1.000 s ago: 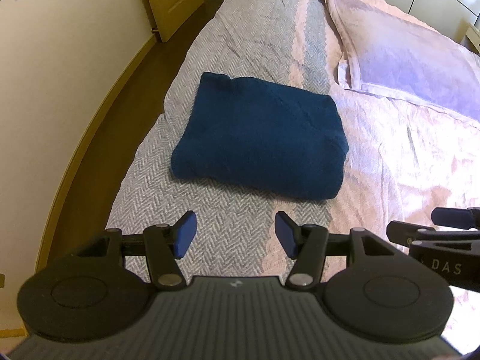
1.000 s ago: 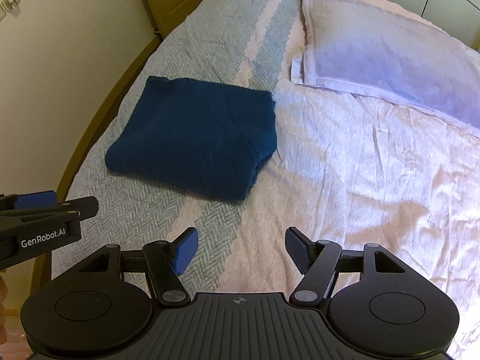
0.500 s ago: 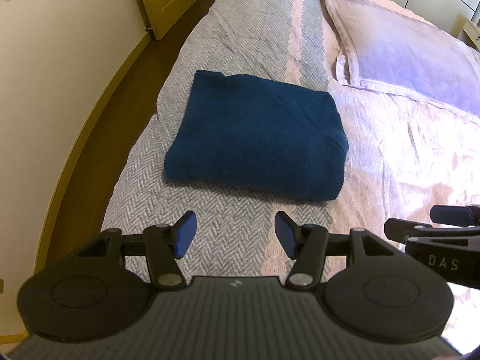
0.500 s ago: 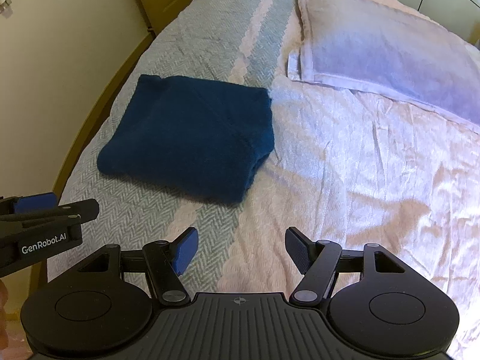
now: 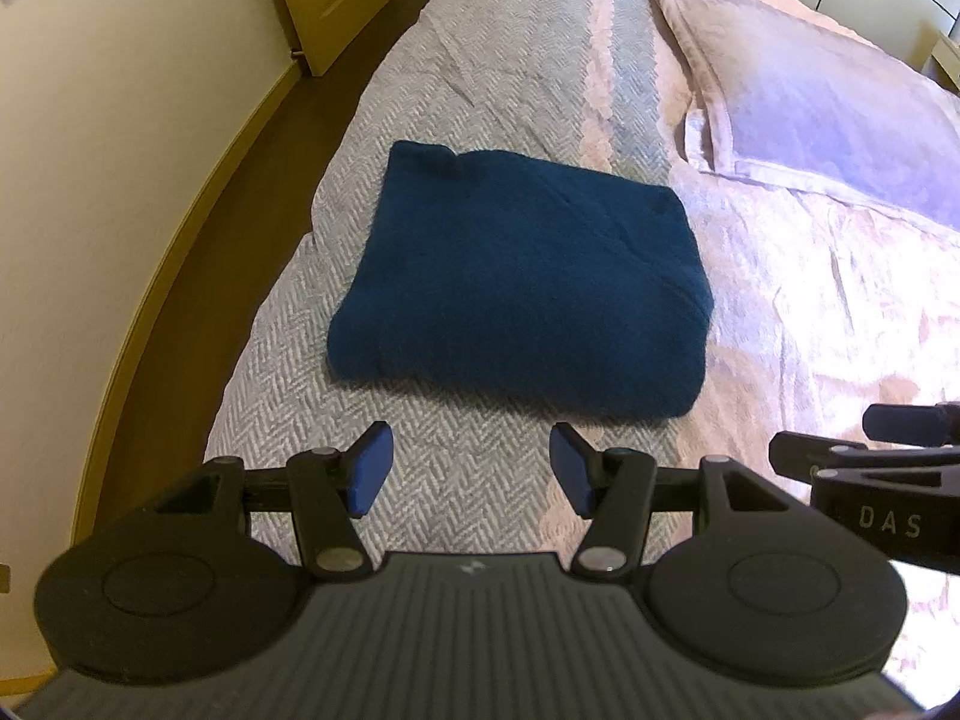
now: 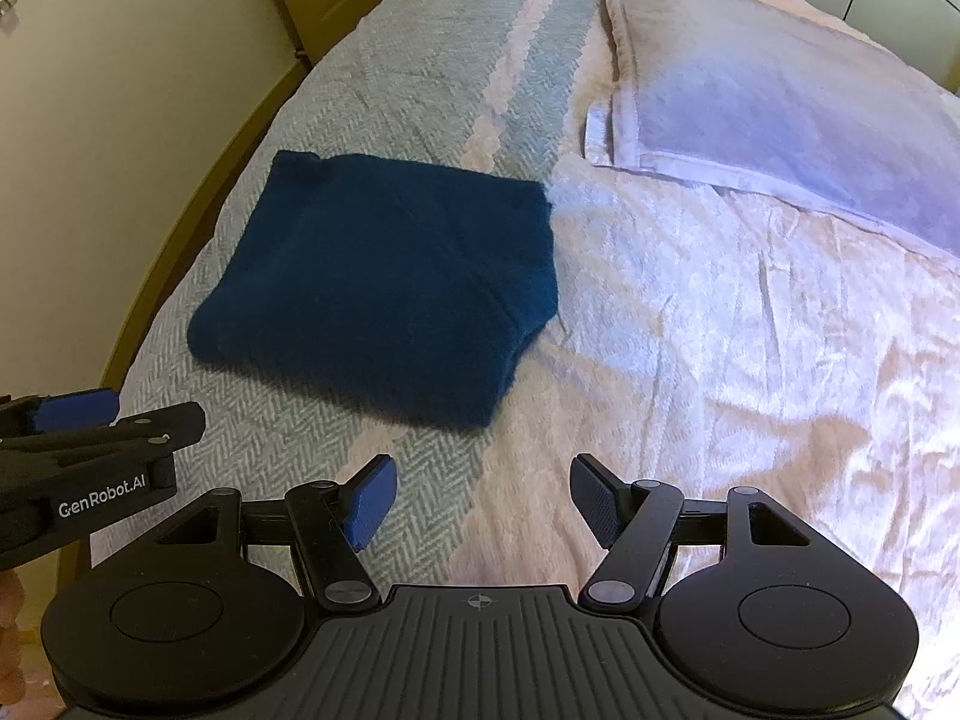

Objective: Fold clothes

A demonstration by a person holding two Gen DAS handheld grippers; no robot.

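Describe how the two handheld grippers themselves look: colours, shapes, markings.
The left gripper and the right gripper look alike: matte black bodies with a ribbed centre plate, two round discs at the sides, and jointed black linkages with silver pivot pins. The fingers carry blue ribbed pads. White lettering shows: "GenRobot.AI" on the left gripper's side, "DAS" on the right gripper's. No cables or sleeves are visible.

left gripper point(image 5: 471, 474) jaws apart, right gripper point(image 6: 483, 501) likewise, apparently empty
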